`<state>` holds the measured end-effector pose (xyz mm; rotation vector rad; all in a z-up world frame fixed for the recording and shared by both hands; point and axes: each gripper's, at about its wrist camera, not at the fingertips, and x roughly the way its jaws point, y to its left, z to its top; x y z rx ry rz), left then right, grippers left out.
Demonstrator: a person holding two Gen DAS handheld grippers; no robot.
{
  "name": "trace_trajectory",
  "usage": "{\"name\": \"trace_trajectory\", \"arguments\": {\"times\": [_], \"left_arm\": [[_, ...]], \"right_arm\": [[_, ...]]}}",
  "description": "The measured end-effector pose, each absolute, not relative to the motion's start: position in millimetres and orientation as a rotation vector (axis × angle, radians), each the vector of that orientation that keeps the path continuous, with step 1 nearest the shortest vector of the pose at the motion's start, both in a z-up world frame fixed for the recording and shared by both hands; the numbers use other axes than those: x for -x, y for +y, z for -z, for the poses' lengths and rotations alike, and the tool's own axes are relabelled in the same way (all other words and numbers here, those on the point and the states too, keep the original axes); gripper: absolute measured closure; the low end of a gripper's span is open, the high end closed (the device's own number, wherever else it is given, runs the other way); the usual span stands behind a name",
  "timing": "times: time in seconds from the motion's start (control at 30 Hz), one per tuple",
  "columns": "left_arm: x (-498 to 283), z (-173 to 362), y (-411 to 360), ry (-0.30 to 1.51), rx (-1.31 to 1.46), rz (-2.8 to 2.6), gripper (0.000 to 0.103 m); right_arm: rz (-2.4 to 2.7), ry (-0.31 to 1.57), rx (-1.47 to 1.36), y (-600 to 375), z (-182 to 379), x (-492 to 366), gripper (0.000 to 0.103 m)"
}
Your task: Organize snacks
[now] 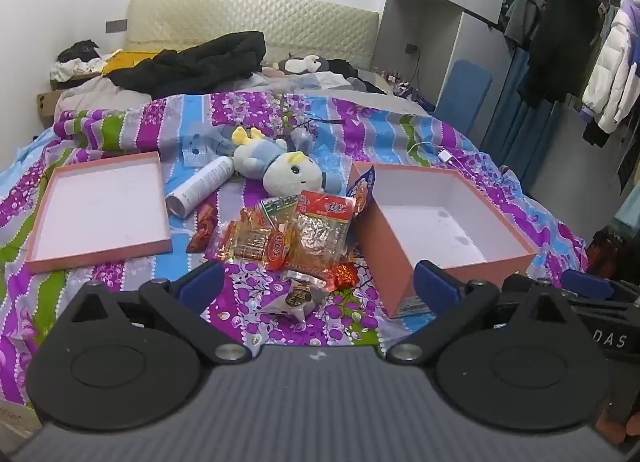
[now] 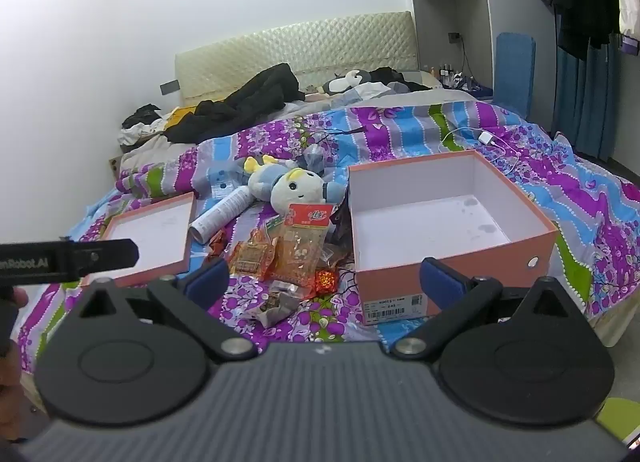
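A pile of snack packets (image 1: 296, 234) lies on the patterned bedspread between a shallow pink lid (image 1: 100, 210) on the left and a deep pink box (image 1: 444, 230) on the right; the box is empty. A small grey packet (image 1: 296, 298) and a red wrapped sweet (image 1: 346, 276) lie nearest me. My left gripper (image 1: 320, 286) is open and empty, hovering just short of the pile. In the right wrist view the pile (image 2: 288, 254), the box (image 2: 444, 230) and the lid (image 2: 156, 238) show too. My right gripper (image 2: 324, 282) is open and empty, above the bed's near edge.
A plush toy (image 1: 280, 166) and a white spray can (image 1: 200, 186) lie behind the snacks. A white charger cable (image 1: 444, 154) lies behind the box. Dark clothes are heaped by the headboard. A clothes rack (image 1: 580, 42) stands at right. The left gripper's body (image 2: 68, 258) reaches in at the right view's left.
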<state>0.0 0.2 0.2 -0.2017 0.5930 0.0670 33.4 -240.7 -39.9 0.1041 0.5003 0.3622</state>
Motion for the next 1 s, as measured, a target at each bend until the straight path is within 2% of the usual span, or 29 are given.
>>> {"name": "trace_trajectory", "arguments": {"times": [1.0], "left_arm": [[3.0,-2.5,7.5,0.573,0.189,-0.070,0.000]], "right_arm": [[-0.359,0.522,-0.101,-239.2,37.2,-32.5,0.000]]}}
